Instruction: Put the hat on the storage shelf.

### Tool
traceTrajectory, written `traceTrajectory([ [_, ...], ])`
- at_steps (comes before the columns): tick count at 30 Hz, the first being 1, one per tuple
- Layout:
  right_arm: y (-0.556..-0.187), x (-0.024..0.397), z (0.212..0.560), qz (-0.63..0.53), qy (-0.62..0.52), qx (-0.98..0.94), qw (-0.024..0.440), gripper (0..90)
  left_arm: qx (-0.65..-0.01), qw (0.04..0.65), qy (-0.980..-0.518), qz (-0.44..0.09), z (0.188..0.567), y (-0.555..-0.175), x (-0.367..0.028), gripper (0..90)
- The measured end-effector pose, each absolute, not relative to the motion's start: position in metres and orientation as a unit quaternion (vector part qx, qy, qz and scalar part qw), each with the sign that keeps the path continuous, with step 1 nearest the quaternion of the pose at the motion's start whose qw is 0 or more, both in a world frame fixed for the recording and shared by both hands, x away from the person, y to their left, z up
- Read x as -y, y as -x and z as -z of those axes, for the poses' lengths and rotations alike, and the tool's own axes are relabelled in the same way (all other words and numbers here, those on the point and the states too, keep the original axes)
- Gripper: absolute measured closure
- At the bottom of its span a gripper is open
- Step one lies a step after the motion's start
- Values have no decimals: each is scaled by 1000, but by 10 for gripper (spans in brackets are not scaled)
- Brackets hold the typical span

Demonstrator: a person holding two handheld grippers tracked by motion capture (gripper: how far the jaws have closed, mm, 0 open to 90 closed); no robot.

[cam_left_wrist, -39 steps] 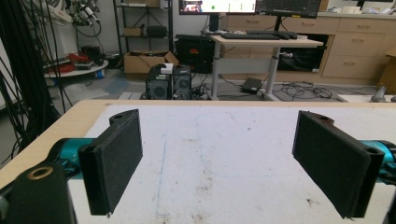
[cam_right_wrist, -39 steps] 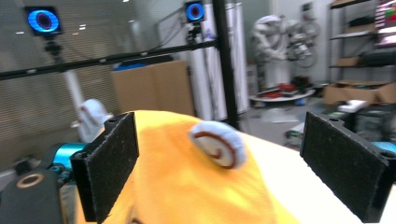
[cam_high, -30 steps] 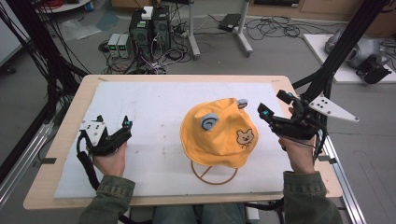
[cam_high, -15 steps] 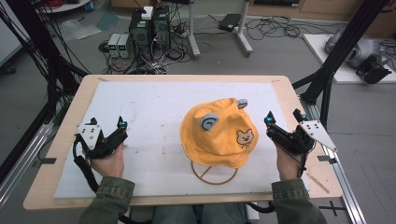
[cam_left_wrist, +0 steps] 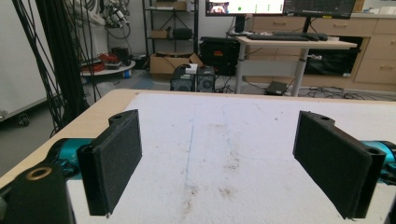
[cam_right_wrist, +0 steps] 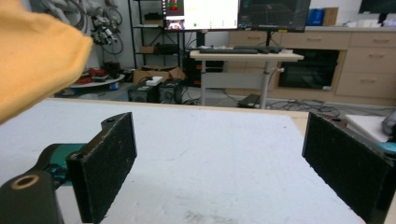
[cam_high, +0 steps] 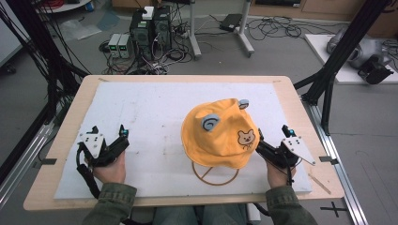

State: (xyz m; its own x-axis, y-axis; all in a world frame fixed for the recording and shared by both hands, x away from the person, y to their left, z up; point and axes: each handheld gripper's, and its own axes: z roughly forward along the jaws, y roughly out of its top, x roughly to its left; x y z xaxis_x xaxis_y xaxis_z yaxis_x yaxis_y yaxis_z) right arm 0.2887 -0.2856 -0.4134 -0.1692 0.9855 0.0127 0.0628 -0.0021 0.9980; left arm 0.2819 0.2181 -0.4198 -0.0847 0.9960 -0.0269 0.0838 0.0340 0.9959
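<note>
Flanking hat (cam_high: pixel 220 133): L claw (cam_high: pixel 109 134), R claw (cam_high: pixel 272 135); agape

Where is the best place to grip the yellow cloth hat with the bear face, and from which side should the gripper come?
Probably the soft brim of the yellow cloth bucket hat, at its right edge beside the bear patch. The brim is thin and hangs free around a wire stand, so open jaws could close over it. The right gripper, jaws open, sits just beside that edge and could come in sideways from the right.
</note>
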Motion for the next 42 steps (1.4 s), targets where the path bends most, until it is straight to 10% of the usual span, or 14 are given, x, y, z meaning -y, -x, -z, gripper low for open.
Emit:
traceTrajectory([
  [42, -293, 299, 420, -530, -506, -535, 421, 97, -544, 470, -498, -486, 416, -281, -215, 158],
])
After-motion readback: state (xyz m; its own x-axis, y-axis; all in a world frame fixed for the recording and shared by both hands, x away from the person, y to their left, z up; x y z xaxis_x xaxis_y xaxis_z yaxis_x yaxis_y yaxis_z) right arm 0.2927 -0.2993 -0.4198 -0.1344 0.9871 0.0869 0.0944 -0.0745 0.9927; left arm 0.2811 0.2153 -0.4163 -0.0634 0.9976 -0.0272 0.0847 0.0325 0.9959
